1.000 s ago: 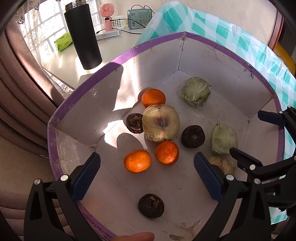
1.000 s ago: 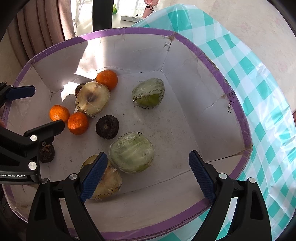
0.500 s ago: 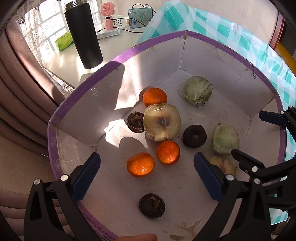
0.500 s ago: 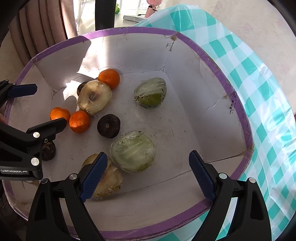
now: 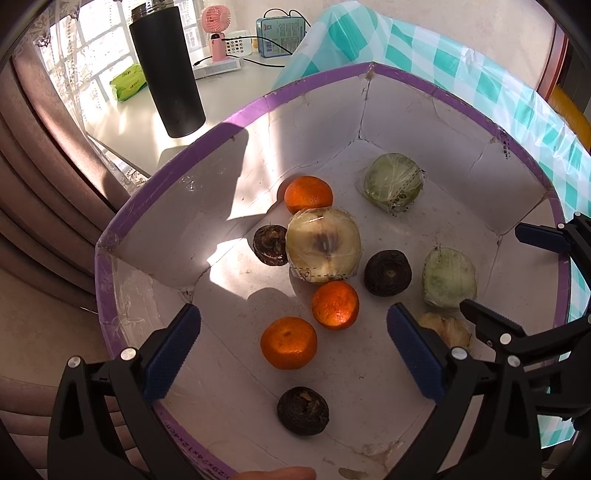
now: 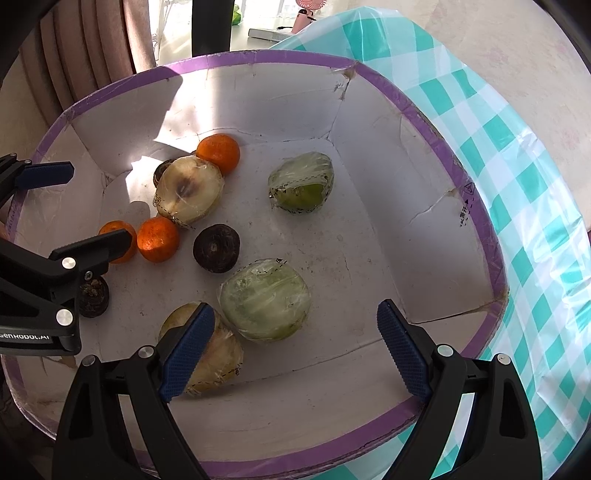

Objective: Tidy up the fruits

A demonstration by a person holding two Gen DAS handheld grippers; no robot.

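A white cardboard box with a purple rim (image 5: 155,181) (image 6: 436,125) holds loose fruit. There are three oranges (image 5: 289,342) (image 5: 335,305) (image 5: 308,194), three dark round fruits (image 5: 303,410) (image 5: 388,273) (image 5: 270,245), wrapped yellow halved fruits (image 5: 323,244) (image 6: 216,350) and wrapped green ones (image 5: 393,182) (image 6: 264,299). My left gripper (image 5: 293,352) is open and empty, hovering over the near oranges. My right gripper (image 6: 293,341) is open and empty, above the near green wrapped fruit. Each gripper shows in the other's view (image 6: 70,206) (image 5: 517,277).
The box sits on a teal checked tablecloth (image 6: 535,192). Behind it on a white desk stand a tall black flask (image 5: 168,70), a pink fan (image 5: 216,29), a blue box (image 5: 280,31) and a green packet (image 5: 127,81). Curtains (image 5: 44,184) hang at the left.
Both grippers have drifted slightly, so the fruit sits a little lower or further right in the views. Both stay open and empty. The fruit has not moved.
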